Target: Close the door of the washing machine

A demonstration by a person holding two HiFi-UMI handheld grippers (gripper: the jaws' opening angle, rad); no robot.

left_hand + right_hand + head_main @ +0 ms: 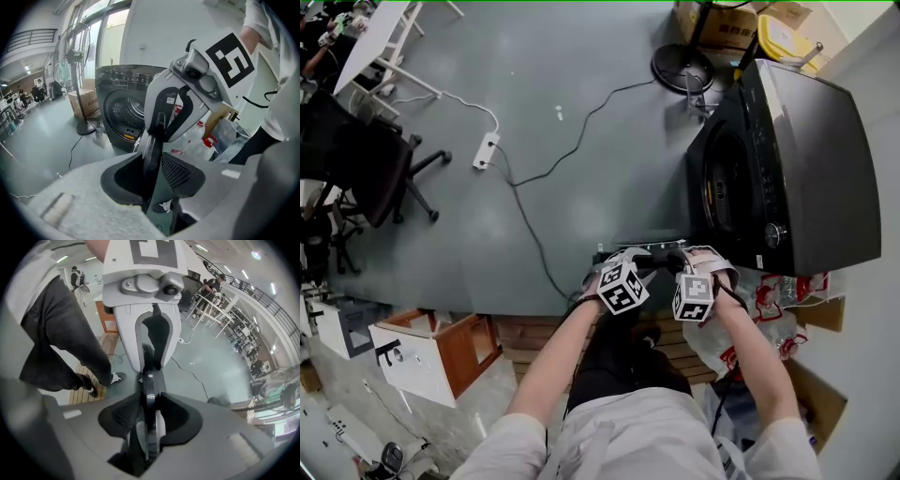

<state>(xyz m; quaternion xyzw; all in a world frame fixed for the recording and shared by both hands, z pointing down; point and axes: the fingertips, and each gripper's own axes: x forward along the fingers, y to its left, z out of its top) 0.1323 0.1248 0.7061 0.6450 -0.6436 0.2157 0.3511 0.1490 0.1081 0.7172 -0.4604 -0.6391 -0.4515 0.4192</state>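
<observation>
The dark washing machine [787, 159] stands at the right, with its round door port [722, 183] facing left; it also shows in the left gripper view [123, 110]. No door leaf sticks out from the front, and whether it is latched is unclear. Both grippers meet nose to nose in front of me, well short of the machine. My left gripper [649, 266] [157, 173] is shut on a thin black finger of the right one. My right gripper [673, 263] [147, 413] in turn clamps a black finger of the left.
A fan base [682, 66] and cardboard boxes [717, 21] stand beyond the washer. Plastic bags and bottles [769, 309] lie beside it near my right arm. A power strip [486, 150] with cables crosses the grey floor. An office chair [375, 169] and wooden cabinet [441, 347] stand at the left.
</observation>
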